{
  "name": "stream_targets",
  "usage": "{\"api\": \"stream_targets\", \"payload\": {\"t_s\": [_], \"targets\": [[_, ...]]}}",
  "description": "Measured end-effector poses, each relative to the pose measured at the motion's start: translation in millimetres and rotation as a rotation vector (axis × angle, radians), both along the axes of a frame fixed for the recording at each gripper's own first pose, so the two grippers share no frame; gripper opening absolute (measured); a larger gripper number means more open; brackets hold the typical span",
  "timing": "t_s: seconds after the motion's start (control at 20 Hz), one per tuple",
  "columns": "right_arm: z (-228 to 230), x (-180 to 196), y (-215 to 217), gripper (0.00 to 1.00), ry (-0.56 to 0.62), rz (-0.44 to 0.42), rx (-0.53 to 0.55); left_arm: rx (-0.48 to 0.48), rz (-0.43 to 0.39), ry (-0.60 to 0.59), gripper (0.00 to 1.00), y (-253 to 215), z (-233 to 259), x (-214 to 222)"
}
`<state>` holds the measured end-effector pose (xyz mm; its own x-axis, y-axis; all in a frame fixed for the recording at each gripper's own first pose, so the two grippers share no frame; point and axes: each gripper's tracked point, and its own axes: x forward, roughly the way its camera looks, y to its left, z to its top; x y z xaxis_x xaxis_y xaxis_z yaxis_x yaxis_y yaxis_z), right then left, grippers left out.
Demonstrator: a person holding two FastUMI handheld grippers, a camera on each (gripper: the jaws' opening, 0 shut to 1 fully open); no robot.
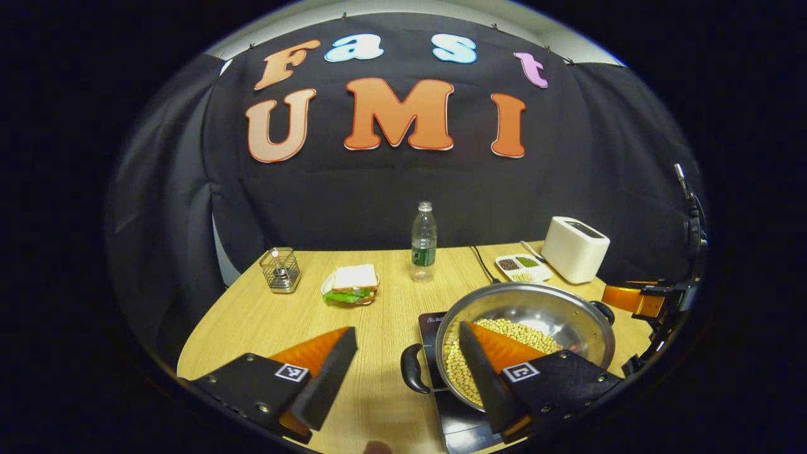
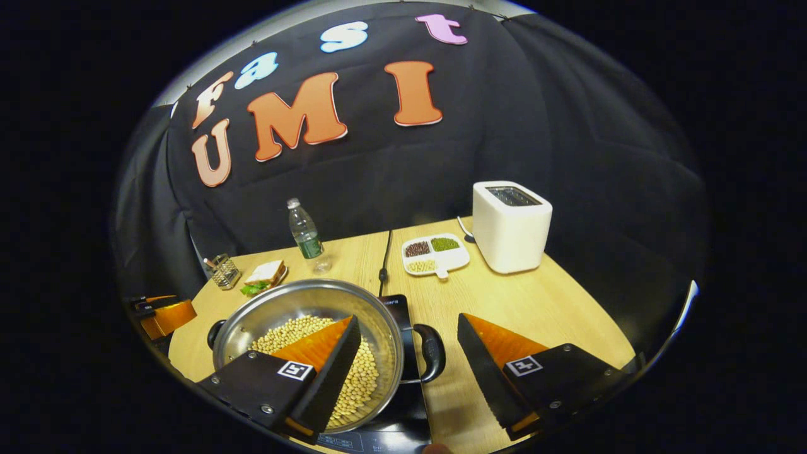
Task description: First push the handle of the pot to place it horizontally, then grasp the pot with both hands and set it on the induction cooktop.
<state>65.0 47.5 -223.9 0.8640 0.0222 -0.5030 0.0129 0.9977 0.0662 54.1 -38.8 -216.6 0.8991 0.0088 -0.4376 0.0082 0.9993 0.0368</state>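
Wooden table (image 1: 252,315) under black cloth wall, pot (image 1: 536,315) of beans resting on cooktop (image 1: 432,325) with handles out sideways; left gripper (image 1: 406,359) jaws wide apart astride one handle (image 1: 413,369), right gripper (image 2: 410,350) likewise open astride the other handle (image 2: 432,353)

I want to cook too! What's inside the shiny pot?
Lots of little yellow beans fill the pot. A finger of each open gripper covers some, so its middle is partly hidden.

Pot (image 2: 309,328) of soybeans (image 2: 362,378) on induction cooktop (image 2: 403,403). Behind, water bottle (image 2: 306,236); right of it, sectioned dish (image 2: 435,254), then toaster (image 2: 510,225).
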Motion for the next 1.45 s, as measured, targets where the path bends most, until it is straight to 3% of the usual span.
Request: {"api": "stream_targets", "payload": {"t_s": [0.15, 0.3, 0.45, 0.65, 0.8, 0.9, 0.95, 1.05, 1.1, 1.15, 1.25, 1.3, 1.35, 1.45], "targets": [[55, -1, 0, 0.95, -0.102, 0.036, -0.018, 0.058, 0.072, -0.104, 0.95, 23, 57, 4], [112, -6, -6, 0.95, -0.208, 0.05, -0.054, 0.029, 0.103, -0.195, 0.94, 31, 108, 2], [158, -16, -5, 0.95, -0.271, 0.064, -0.049, 0.146, 0.145, -0.319, 0.94, 51, 163, -8], [206, -27, -12, 0.95, -0.356, 0.052, -0.051, 0.106, 0.076, -0.375, 0.91, 23, 199, -29], [221, -36, -23, 0.95, -0.386, 0.027, -0.03, 0.107, 0.032, -0.41, 0.91, 7, 219, -42], [226, -40, -31, 1.0, -0.401, 0.017, -0.027, 0.181, 0.031, -0.428, 0.92, 8, 223, -50], [229, -41, -35, 1.0, -0.412, 0.006, -0.03, 0.154, 0.006, -0.407, 0.92, -2, 218, -53], [228, -43, -42, 0.95, -0.414, -0.009, -0.033, -0.06, -0.075, -0.327, 0.92, -38, 209, -47], [227, -44, -42, 1.0, -0.408, -0.008, -0.028, -0.089, -0.074, -0.327, 0.94, -40, 215, -48], [226, -44, -44, 0.95, -0.408, -0.011, -0.025, -0.049, -0.034, -0.353, 0.97, -18, 223, -42], [225, -45, -52, 0.95, -0.407, -0.023, -0.038, -0.001, 0.014, -0.398, 0.96, 7, 240, -39], [226, -46, -55, 1.0, -0.41, -0.029, -0.044, 0.006, 0.013, -0.404, 0.92, 7, 243, -42], [228, -47, -57, 0.95, -0.415, -0.032, -0.044, 0.019, 0.018, -0.412, 0.92, 6, 244, -46], [231, -50, -57, 0.95, -0.424, -0.03, -0.034, 0.026, 0.019, -0.441, 0.91, 3, 253, -51]]}}
